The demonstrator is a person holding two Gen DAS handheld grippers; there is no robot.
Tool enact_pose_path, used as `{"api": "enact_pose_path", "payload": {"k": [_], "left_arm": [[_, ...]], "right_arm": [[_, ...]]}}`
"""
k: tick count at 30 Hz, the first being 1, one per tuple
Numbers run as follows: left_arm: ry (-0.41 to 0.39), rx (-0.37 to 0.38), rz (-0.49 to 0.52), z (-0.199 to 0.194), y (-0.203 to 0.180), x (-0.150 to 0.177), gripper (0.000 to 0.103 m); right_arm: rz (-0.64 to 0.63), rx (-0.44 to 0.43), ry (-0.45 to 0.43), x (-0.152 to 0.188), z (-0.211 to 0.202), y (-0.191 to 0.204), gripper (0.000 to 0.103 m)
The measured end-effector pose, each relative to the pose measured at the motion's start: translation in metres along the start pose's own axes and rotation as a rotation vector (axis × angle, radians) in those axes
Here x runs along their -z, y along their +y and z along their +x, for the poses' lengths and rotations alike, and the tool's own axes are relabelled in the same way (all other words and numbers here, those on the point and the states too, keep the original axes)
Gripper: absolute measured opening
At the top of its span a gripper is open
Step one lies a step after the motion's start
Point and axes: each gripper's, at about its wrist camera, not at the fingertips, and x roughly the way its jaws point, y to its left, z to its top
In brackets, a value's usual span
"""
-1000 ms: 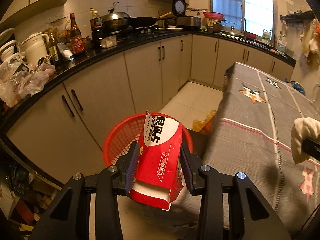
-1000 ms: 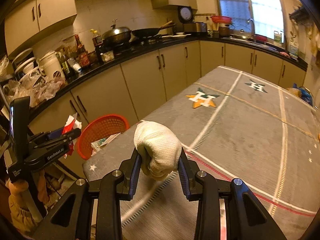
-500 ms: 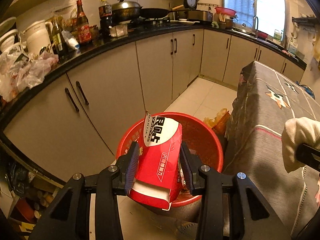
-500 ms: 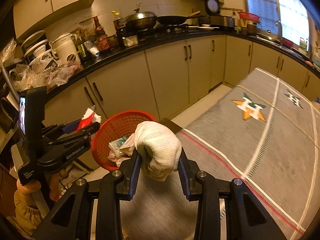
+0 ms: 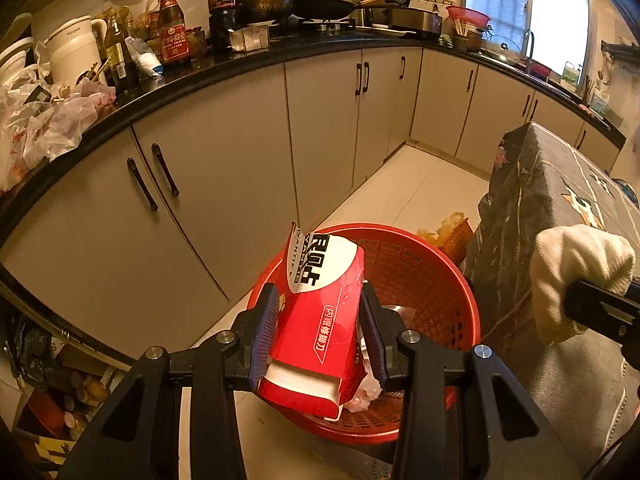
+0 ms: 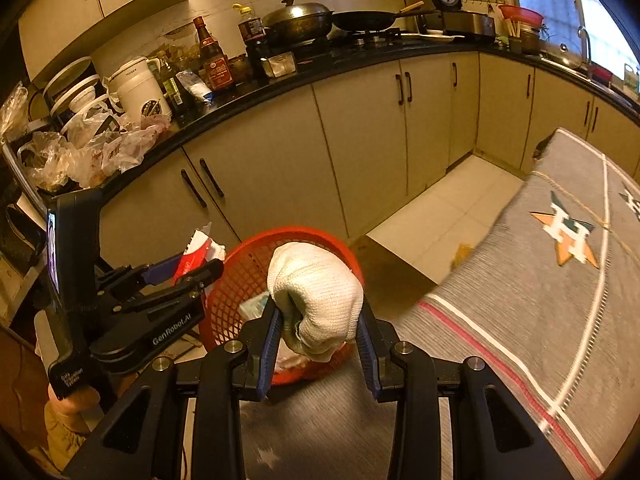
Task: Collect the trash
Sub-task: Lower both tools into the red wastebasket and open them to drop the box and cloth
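One red mesh basket [image 5: 432,280] stands on the floor beside the table [image 6: 540,320], with crumpled white paper [image 5: 366,390] inside. The left gripper [image 5: 320,320] is clamped on a red carton [image 5: 320,320] with white ends and Chinese print, above the basket. The right gripper [image 6: 318,320] is closed on one balled white cloth [image 6: 316,292] at the table's edge.

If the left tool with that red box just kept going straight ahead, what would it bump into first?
Probably the red basket: the left tool, shut on the red box, points into its open mouth, where some trash already lies. Depth is uncertain.
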Motion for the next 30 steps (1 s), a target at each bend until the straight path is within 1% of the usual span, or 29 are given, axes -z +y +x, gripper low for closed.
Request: {"api": "enact_pose_path", "payload": {"k": [10,20,30], "left_arm": [[0.011,0.010,-0.020,0.011,0.007,-0.003,0.039],[0.034,0.014,-0.034,0.025,0.012,-0.004,0.039],[0.057,0.016,-0.030,0.040,0.006,-0.002,0.039]], "right_arm": [[0.034,-0.040,0.004,-0.009,0.033,0.005,0.039],[0.114,-0.088,0.048,-0.011,0.072,-0.009,0.040],[0.168,-0.124,0.060,-0.011,0.084,-0.021,0.040]]}}
